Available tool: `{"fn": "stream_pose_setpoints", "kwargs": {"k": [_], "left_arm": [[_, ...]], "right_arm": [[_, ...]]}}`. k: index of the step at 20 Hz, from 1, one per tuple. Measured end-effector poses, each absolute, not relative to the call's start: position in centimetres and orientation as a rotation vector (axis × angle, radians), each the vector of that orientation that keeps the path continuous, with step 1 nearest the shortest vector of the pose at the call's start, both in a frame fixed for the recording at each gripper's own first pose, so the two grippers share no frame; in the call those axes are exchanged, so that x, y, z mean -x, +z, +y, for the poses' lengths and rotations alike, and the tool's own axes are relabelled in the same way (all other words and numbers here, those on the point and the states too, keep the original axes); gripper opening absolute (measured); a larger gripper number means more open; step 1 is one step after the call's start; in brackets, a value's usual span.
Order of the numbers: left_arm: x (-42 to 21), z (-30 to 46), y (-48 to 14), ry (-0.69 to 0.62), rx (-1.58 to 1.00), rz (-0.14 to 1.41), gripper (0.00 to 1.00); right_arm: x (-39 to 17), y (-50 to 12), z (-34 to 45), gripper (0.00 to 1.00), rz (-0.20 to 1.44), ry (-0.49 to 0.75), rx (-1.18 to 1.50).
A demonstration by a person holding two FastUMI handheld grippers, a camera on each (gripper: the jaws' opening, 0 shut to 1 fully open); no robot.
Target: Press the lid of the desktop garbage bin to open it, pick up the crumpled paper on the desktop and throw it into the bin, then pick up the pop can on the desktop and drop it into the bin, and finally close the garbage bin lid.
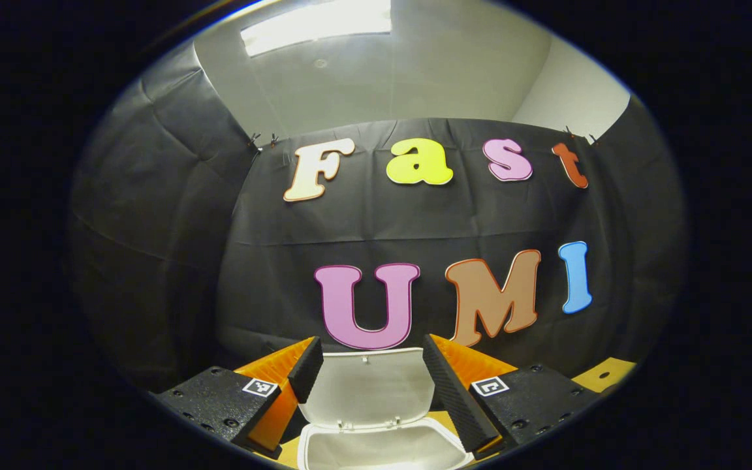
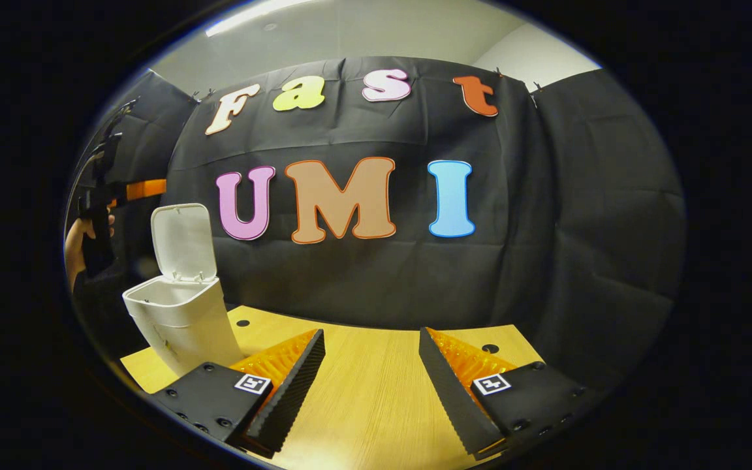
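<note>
White bin (image 2: 183, 320), lid (image 2: 183, 241) upright, left hand-held gripper (image 1: 368, 372) spread above

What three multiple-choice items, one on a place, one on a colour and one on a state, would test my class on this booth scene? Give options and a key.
1. Where does the bin stand in the right gripper view?
A. at the desktop's left end
B. at the desktop's centre
C. on the floor

2. What colour is the bin?
A. blue
B. white
C. red

3. How does the lid stand?
A. shut flat
C. lying on the desktop
B. raised, hinged upright

Key: 1 A, the bin sits at the left beside the right gripper. 2 B, body and lid are white. 3 B, the left gripper view looks over the open rim.
</note>
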State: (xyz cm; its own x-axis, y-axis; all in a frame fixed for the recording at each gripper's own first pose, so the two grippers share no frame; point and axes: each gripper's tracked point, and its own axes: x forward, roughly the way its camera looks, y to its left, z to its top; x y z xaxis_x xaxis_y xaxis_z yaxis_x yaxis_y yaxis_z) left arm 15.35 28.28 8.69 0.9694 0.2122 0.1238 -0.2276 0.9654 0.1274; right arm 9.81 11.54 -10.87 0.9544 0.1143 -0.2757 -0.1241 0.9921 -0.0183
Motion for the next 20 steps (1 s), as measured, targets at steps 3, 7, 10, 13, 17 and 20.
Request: {"fn": "stream_pose_setpoints", "kwargs": {"k": [3,7,10,13,17,20], "left_arm": [[-17.9,29.4,9.2,0.223,-0.176,-0.083,0.9],[-21.4,30.6,8.1,0.219,-0.122,-0.017,0.92],[-23.0,31.6,6.4,0.229,-0.133,0.043,0.92],[-23.8,32.1,5.3,0.241,-0.157,0.081,0.92],[-24.4,32.9,2.9,0.269,-0.158,0.155,0.92],[-24.2,32.7,3.0,0.263,-0.109,0.154,0.92]], "right_arm": [[-9.5,-11.0,10.8,0.96,0.283,0.107,0.037],[-9.0,-11.1,10.1,0.96,0.291,0.09,0.039],[-8.7,-11.1,9.3,0.96,0.292,0.07,0.043],[-8.8,-11.4,8.9,0.96,0.306,0.064,0.047],[-8.9,-11.4,9.1,0.92,0.308,0.079,0.056],[-9.2,-11.6,9.5,0.96,0.314,0.1,0.073]]}}
